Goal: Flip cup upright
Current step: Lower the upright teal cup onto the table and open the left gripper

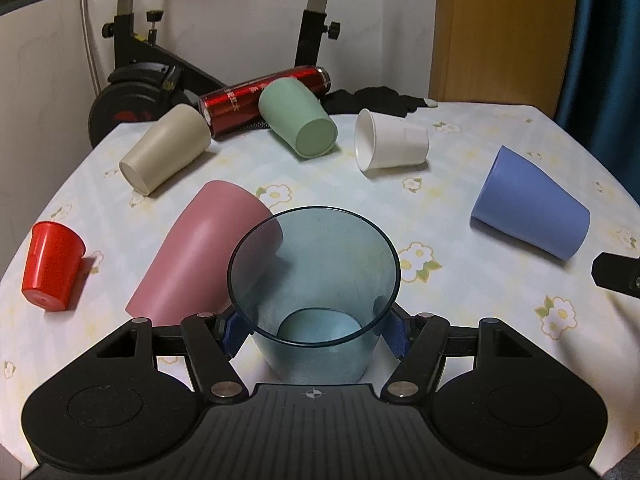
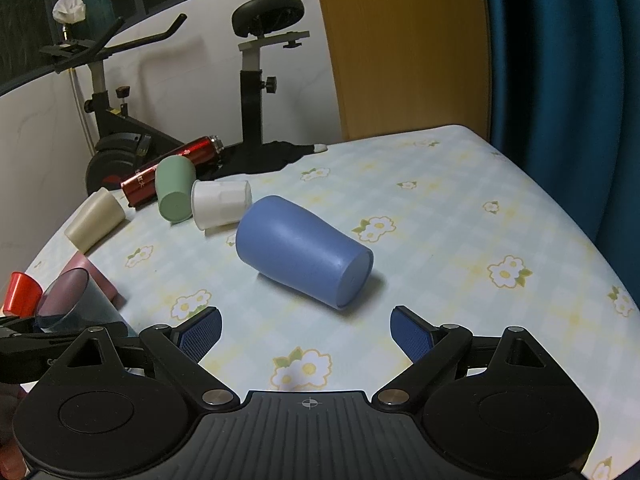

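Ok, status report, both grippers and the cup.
Left gripper shut on teal cup, mouth up. Right gripper open, empty, facing blue cup on its side. Pink cup lies close beside.

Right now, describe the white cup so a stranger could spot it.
On the flowered table, look toward the far edge near the red bottle. The white cup lies on its side between the green cup and the blue cup, the only white one.
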